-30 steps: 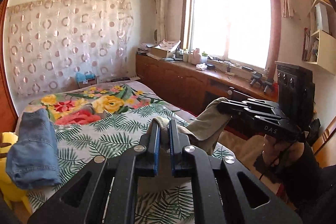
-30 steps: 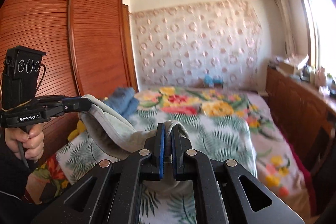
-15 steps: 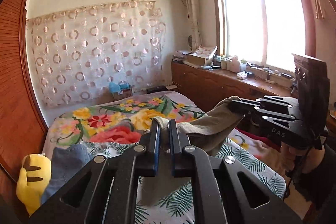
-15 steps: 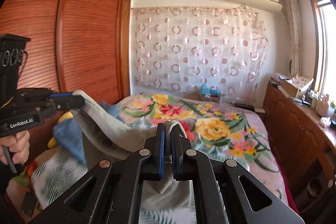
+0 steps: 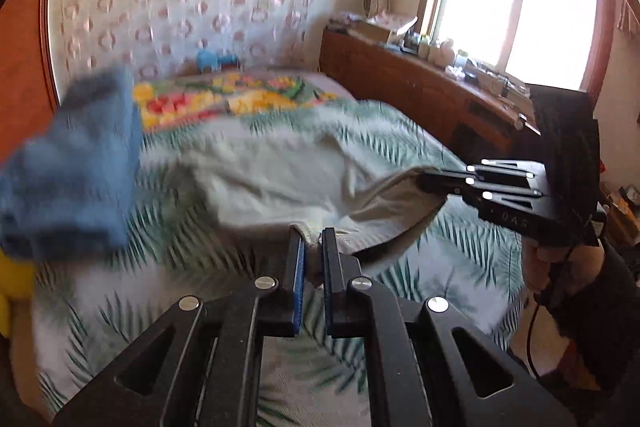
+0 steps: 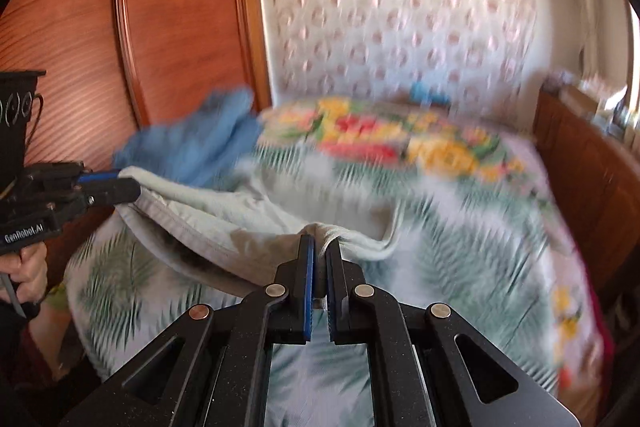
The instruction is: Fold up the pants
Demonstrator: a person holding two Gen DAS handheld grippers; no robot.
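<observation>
Pale grey-green pants (image 5: pixel 276 175) lie spread over the leaf-print bed, also in the right wrist view (image 6: pixel 224 223). My left gripper (image 5: pixel 313 239) is shut on one corner of their near edge. My right gripper (image 6: pixel 320 247) is shut on the other corner of that edge. The right gripper shows in the left wrist view (image 5: pixel 432 181) and the left gripper in the right wrist view (image 6: pixel 128 187), each pinching cloth. The edge between them is held just above the bed. Both views are motion-blurred.
A folded blue denim garment (image 5: pixel 76 171) lies on the bed's left side, also in the right wrist view (image 6: pixel 196 143). A yellow plush (image 5: pixel 12 291) sits at the left edge. A wooden wardrobe (image 6: pixel 160 27) stands left, a wooden counter (image 5: pixel 420 95) under the window right.
Both grippers have swung down from the raised position, and the pants that hung between them are now laid out across the bed. Both grips stayed shut.
</observation>
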